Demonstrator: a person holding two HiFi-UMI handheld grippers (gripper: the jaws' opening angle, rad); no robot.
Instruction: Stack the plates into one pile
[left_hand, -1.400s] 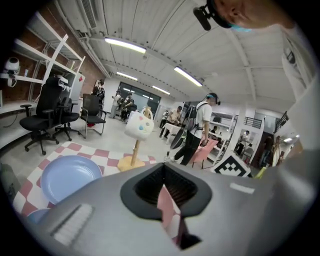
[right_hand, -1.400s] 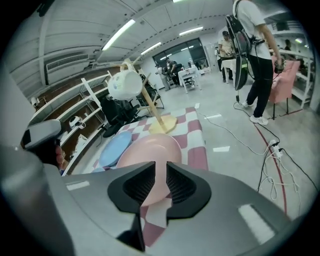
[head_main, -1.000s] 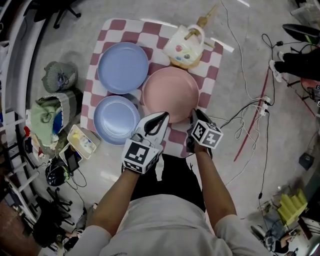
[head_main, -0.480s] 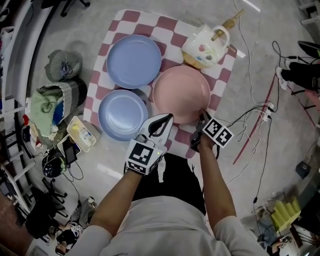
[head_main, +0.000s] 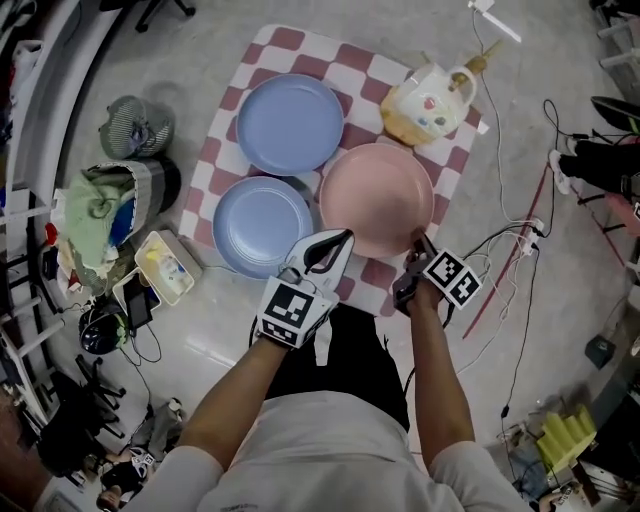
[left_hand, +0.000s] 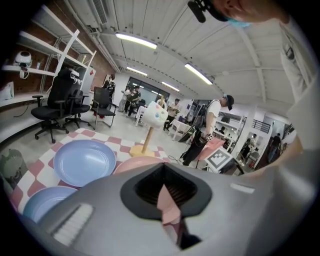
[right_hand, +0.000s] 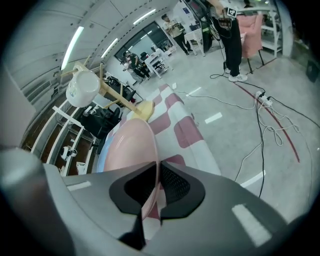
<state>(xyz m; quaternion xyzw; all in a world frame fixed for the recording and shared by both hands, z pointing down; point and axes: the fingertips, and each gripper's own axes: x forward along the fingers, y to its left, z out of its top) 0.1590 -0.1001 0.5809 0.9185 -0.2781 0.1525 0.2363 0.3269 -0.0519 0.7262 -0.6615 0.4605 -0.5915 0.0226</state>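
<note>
Three plates lie on a red-and-white checked cloth on the floor. A large blue plate is at the back left, a smaller blue plate is in front of it, and a pink plate is at the right. My right gripper is shut on the pink plate's near right rim; in the right gripper view that rim runs between the jaws. My left gripper hovers shut and empty over the pink plate's near left edge. Both blue plates show in the left gripper view.
A cream teapot-shaped toy on a wooden stand sits at the cloth's back right corner. Bags, a yellow tray and small devices lie left of the cloth. Cables and a red line run along the floor at the right.
My right gripper has turned and closed on the pink plate's rim. The left gripper has barely moved. The head view has drifted, so the cloth sits further right in the picture.
</note>
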